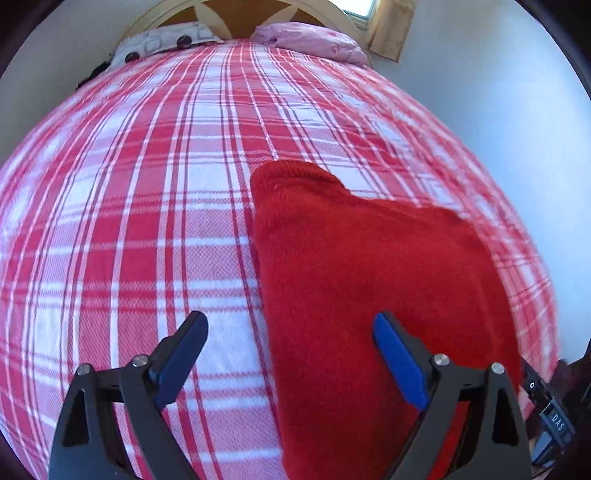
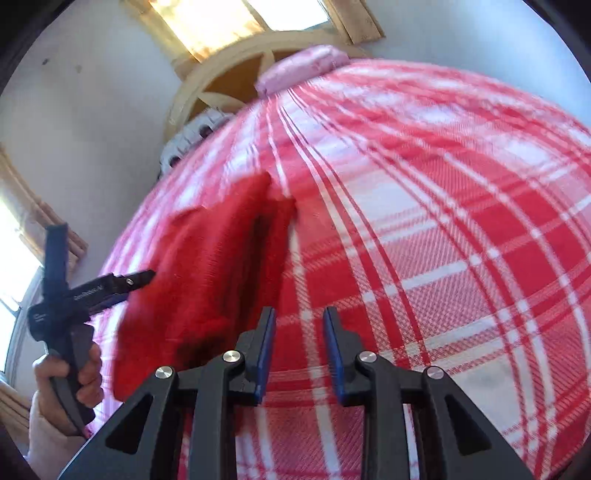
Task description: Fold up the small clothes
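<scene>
Item one: a red knitted garment [image 1: 354,280], lying on the bed's red-and-white plaid cover [image 1: 147,221]. In the left wrist view we see it spread toward the right side of the bed, one rounded part reaching up toward the headboard. In the right wrist view it appears blurred, with a dark lengthwise crease (whether it is already doubled over we cannot tell).

Item two: the left tool [image 1: 291,354], spread wide. Its right finger [image 1: 400,363] lies over the red knit, its left finger over bare plaid; nothing sits between them. In the right wrist view we see the same tool [image 2: 144,277] from the side, held by the person's hand [image 2: 70,376] at the garment's left edge.

Item three: the right tool [image 2: 300,350], fingers apart with a narrow gap, grasping nothing, over the plaid just right of the garment.

Item four: a pink pillow [image 1: 314,40] and a white patterned pillow [image 1: 162,42] against the wooden headboard [image 1: 236,14].
</scene>
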`<state>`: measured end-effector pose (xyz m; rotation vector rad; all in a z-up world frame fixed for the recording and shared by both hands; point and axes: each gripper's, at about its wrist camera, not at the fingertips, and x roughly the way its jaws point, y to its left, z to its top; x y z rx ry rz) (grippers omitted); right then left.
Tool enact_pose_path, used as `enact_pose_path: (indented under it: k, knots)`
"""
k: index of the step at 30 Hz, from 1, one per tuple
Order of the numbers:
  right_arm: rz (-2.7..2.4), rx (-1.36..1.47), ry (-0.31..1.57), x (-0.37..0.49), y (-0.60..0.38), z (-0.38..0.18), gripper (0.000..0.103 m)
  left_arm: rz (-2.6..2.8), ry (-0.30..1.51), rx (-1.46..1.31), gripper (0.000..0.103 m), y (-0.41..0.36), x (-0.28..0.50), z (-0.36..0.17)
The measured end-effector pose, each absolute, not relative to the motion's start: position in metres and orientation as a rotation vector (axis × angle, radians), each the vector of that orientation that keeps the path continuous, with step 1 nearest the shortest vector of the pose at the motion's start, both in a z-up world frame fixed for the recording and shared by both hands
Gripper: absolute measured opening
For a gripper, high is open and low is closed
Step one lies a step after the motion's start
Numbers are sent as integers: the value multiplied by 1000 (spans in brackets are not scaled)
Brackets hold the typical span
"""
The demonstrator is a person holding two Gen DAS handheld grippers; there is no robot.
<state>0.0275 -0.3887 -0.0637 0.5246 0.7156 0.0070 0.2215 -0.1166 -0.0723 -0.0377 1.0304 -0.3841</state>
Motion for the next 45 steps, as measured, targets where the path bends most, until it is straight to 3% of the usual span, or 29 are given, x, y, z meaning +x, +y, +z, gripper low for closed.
enact_pose_path:
  k: [2, 5, 6, 12, 25, 29, 31, 35, 45]
  knots:
    - [45, 580, 664, 30, -389, -53, 32, -405, 1022, -71, 94, -116, 215, -68]
    - [68, 603, 648, 48, -384, -47, 66, -374, 1009, 7, 94, -130, 209, -71]
    - [65, 594, 649, 56, -380, -48, 67, -371, 1013, 17, 94, -131, 208, -73]
    - [69, 498, 823, 96, -353, -90, 67, -366, 1078, -67, 101, -134, 211, -94]
    - [51, 485, 730, 88, -350, -96, 66, -407, 1065, -125, 103, -136, 209, -105]
    - [50, 440, 723, 86, -341, -93, 50, -412, 1053, -102, 103, -138, 208, -105]
    - [44, 422, 723, 87, -338, -93, 49, -415, 1048, -103, 103, -138, 208, -105]
    - [62, 485, 731, 90, -347, -99, 49, -469, 1031, -122, 88, -142, 207, -105]
    - [69, 522, 735, 94, -349, -102, 54, -497, 1014, -182, 81, -137, 205, -108]
